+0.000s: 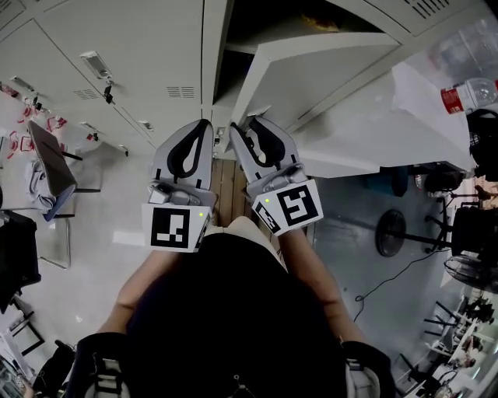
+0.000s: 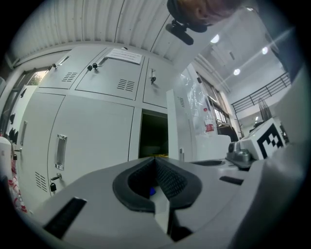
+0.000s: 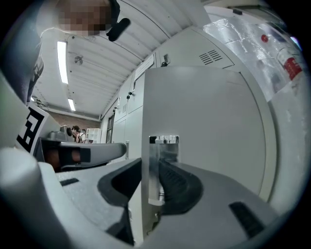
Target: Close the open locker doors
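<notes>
An open locker door (image 1: 311,74) swings out from a dark open compartment (image 1: 264,23) in the white locker wall. In the right gripper view the free edge of this door (image 3: 209,126), with its metal handle plate (image 3: 163,160), runs between the jaws. My right gripper (image 1: 253,128) is shut on that edge, and both dark pads of the right gripper (image 3: 150,168) lie against it. My left gripper (image 1: 204,126) hovers just left of it, shut and empty. In the left gripper view the left gripper (image 2: 155,159) points at the open compartment (image 2: 153,133).
Closed locker doors (image 1: 117,70) fill the wall to the left. A plastic bag with a bottle (image 1: 467,93) hangs at the right. A chair (image 1: 50,167) stands on the floor at the left and a fan (image 1: 389,232) at the right. People (image 3: 77,133) stand far off.
</notes>
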`<state>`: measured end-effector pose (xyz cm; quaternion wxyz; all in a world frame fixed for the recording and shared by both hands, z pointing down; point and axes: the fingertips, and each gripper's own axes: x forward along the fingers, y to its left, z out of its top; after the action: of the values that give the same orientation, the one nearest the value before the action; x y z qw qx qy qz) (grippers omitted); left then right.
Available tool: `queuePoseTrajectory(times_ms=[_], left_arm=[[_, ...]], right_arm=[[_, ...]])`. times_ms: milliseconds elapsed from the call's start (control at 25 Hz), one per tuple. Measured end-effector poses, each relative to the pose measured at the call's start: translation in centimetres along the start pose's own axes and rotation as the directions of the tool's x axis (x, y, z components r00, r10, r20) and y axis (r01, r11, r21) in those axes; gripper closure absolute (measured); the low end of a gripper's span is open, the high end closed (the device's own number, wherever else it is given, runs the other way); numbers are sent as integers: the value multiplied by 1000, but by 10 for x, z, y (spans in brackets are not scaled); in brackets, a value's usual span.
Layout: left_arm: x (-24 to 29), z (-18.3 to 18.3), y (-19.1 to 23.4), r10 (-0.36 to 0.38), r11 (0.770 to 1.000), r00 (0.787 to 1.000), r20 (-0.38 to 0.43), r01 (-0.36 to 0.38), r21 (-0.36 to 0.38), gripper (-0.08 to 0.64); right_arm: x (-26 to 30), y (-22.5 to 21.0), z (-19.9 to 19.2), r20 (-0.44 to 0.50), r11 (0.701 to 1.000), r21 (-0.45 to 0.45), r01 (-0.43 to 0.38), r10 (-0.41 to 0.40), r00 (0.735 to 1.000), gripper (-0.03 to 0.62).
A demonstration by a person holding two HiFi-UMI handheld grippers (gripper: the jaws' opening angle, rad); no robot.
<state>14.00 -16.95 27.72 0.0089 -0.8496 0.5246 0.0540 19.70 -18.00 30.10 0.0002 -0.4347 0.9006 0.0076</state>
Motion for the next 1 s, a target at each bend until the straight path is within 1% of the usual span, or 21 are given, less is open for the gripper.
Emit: queuePoseTrajectory(times_ms=[440,760,840,1000], left_arm=[[17,-3,37,23,999,1000,-3,-23,-34,558],[31,-12,44,16,998,1000,-16,-17,-52,558],[35,-13,47,17,998,1000,-18,-18,-54,558],[42,-13,56,28,998,1000,-7,-29,-55,558]], right_arm=[[42,-12,0,-21,998,-12,68,-69,997,479],[68,-22,-2,-32,998,-2,58,-58,998,488],[73,-25,-2,-33,998,6,57,-57,998,502],[82,-30,-3,-32,998,11,61,-61,998,503]])
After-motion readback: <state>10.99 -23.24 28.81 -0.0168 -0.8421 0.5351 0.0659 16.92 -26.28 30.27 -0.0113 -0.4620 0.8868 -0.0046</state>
